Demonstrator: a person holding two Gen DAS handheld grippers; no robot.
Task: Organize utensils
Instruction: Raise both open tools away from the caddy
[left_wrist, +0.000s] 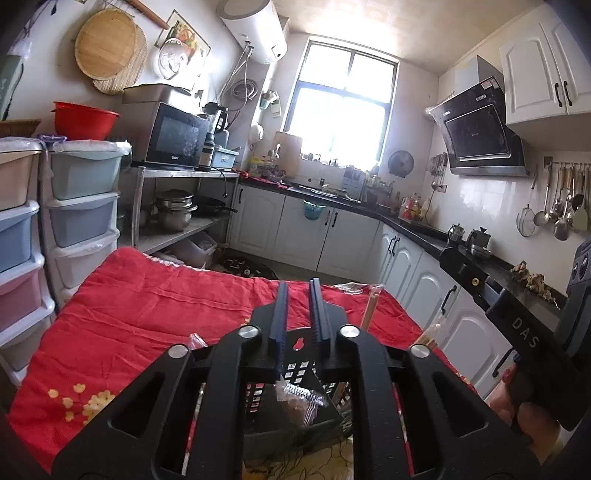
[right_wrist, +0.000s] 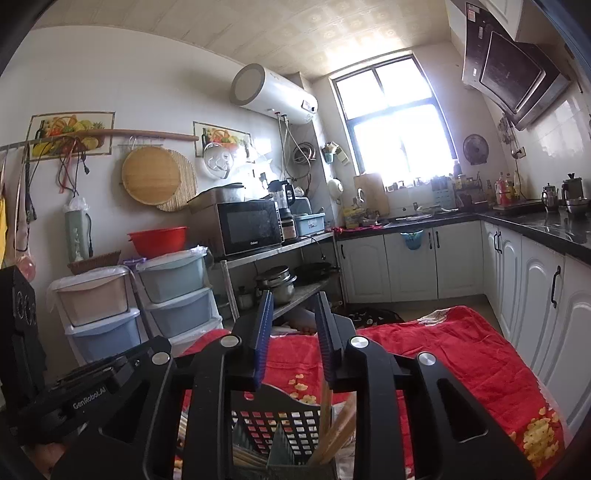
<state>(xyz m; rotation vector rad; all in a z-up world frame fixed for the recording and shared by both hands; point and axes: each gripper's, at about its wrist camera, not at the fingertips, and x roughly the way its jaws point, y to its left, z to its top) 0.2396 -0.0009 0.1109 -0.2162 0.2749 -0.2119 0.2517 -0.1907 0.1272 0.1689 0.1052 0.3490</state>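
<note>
Both tools hang above the black slotted utensil basket (right_wrist: 275, 424) that stands on the red-covered surface (left_wrist: 147, 306), and neither pinches anything. The left hand-held gripper (left_wrist: 300, 288) has its fingers a narrow gap apart; the right hand-held gripper (right_wrist: 293, 299) is spread wider.

The step in hand looks like sorting into the basket's sections. It would go best to come straight down over one piece, close on its upper end, and lift it clear of the divider before shifting sideways, so the light basket does not tip.

I count one basket and two grippers. The wooden chopsticks (right_wrist: 332, 432) lean in the right section, several, too bunched to count. A plastic-wrapped utensil pack (left_wrist: 301, 397) lies inside, just one that I can make out.
</note>
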